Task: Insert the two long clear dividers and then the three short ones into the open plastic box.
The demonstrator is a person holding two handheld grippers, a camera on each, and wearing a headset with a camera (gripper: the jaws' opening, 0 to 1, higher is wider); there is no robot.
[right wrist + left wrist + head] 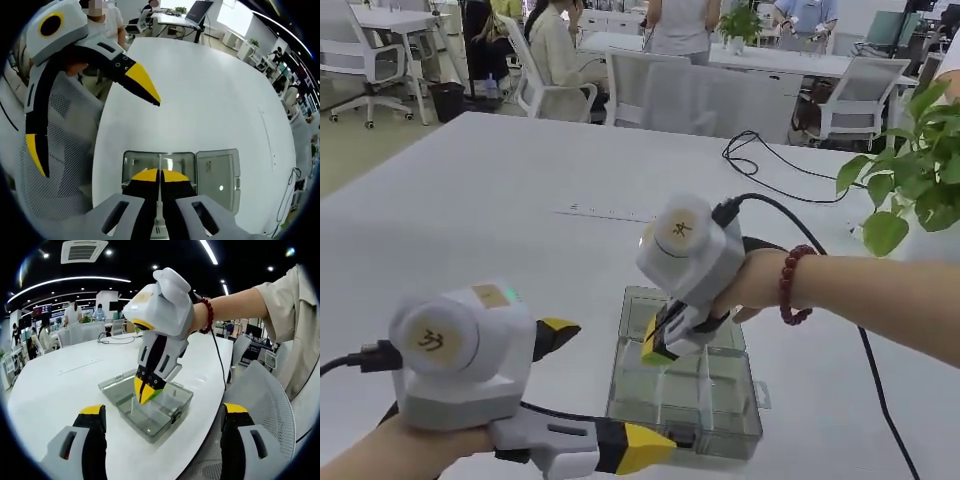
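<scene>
Two grippers in play, both near the open plastic box, which sits on the white bench near the edge closest to the person. Its hinged lid is folded flat on the far side in the head view.

Right gripper: pointing steeply down, tips inside the box near the lid-side wall. Jaws are together. In the right gripper view a thin clear divider runs edge-on from between the tips across the box to the far wall, so it looks pinched on that strip. The hand holding it wears a dark red bead bracelet.

Left gripper: at the near-left corner of the box, level and aimed across it, not touching it as far as I can tell. Jaws are wide apart with nothing between them. The left gripper view has both yellow tips at the bottom corners, with the box and the right gripper framed between.

Box contents: head view shows upright clear partitions standing inside. I can't count them or tell long from short through the glare.

Elsewhere:
- A black cable loops on the far side of the bench.
- A green plant is at the right edge.
- White office chairs and seated people are behind.
</scene>
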